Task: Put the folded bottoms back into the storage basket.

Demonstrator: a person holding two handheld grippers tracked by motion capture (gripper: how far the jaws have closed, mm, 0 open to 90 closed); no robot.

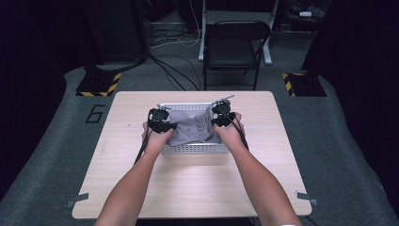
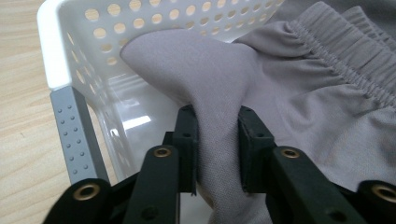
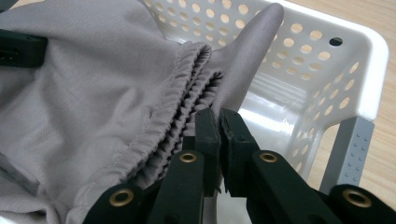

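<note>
- The grey cloth (image 1: pixel 192 128) is a garment with an elastic, gathered waistband (image 2: pixel 343 56); it lies over the white basket (image 1: pixel 195 149), partly inside it and draped across its open top.
- In the high view the cloth spans the basket between the two grippers, sagging in the middle.
- The left gripper (image 2: pixel 218 140) has a fold of the cloth between its jaws. The fold fills the gap and touches both pads, while the jaws stand somewhat apart around its thickness; it rises from the jaws as a smooth peak near the basket's corner.
- The right gripper (image 3: pixel 219 128) is clenched on the cloth just beside the waistband (image 3: pixel 187 84): its jaws are nearly together with a thin layer pinched between them, and a corner of cloth stands up past them toward the basket wall.
- In the high view the left gripper (image 1: pixel 160 121) sits at the basket's left end and the right gripper (image 1: pixel 222 114) at its right end, each held in one of the person's hands, with bare forearms coming in from the bottom edge.
- The basket has perforated white walls and grey corner posts (image 2: pixel 74 135); its glossy floor shows under the lifted cloth.
- The basket stands on a light wooden table (image 1: pixel 197 188), toward the far half.
- Beyond the table a black folding chair (image 1: pixel 233 49) stands on grey carpet, with cables (image 1: pixel 174 70) trailing across the floor.
- Yellow-and-black striped plates (image 1: pixel 99 84) lie on the floor at both far corners.
</note>
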